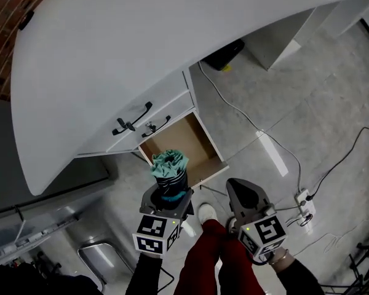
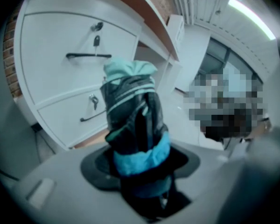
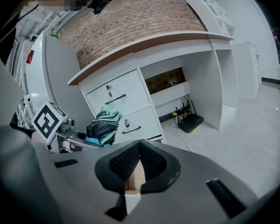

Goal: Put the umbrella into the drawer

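A folded umbrella, teal and black with a blue band, stands upright between the jaws of my left gripper. In the left gripper view the umbrella fills the centre, with the left gripper shut on its lower end. The bottom drawer of the white desk is pulled out, showing its bare wooden inside just beyond the umbrella. My right gripper hovers to the right of it, shut with nothing held. In the right gripper view the right gripper's tips meet, and the umbrella shows at the left.
Two shut drawers with black handles sit above the open one. A black box lies on the floor under the desk, with cables and a power strip at the right. The person's red trousers and white shoe are below.
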A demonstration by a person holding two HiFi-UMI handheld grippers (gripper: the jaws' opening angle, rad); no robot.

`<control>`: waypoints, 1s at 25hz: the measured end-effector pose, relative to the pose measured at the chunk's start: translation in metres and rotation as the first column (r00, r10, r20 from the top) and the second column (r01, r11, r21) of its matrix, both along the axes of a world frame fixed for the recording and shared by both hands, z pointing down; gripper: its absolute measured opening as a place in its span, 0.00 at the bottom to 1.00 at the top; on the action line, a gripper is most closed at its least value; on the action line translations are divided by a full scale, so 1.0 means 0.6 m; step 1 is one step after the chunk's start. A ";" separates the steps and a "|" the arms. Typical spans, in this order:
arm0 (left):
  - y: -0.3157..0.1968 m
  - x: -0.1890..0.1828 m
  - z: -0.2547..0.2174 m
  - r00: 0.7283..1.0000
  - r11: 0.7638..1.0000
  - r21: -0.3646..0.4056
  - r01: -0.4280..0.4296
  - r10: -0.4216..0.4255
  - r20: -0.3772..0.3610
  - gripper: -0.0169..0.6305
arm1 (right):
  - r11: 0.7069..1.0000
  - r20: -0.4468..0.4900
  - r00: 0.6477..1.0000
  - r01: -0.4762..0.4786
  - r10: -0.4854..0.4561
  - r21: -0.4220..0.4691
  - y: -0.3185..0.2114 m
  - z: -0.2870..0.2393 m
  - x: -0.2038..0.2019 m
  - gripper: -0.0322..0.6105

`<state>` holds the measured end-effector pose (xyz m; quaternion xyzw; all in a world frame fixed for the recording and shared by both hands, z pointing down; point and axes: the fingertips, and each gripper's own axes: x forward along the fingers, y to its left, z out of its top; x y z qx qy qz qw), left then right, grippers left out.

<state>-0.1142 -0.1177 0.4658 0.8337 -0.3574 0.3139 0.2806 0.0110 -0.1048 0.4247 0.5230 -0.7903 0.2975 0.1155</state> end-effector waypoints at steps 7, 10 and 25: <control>-0.037 0.010 0.095 0.998 0.998 0.038 -0.047 0.045 0.054 0.43 | 0.999 -0.017 0.999 0.043 -0.042 0.006 -0.016 0.107 -0.003 0.05; -0.050 0.017 0.129 0.995 0.997 0.036 -0.070 0.067 0.069 0.42 | 0.997 -0.023 0.997 0.068 -0.067 0.023 -0.032 0.141 -0.007 0.05; -0.129 0.024 0.265 0.988 0.981 0.171 -0.093 0.069 0.141 0.42 | 0.980 -0.020 0.991 0.136 -0.135 0.145 -0.123 0.281 -0.020 0.05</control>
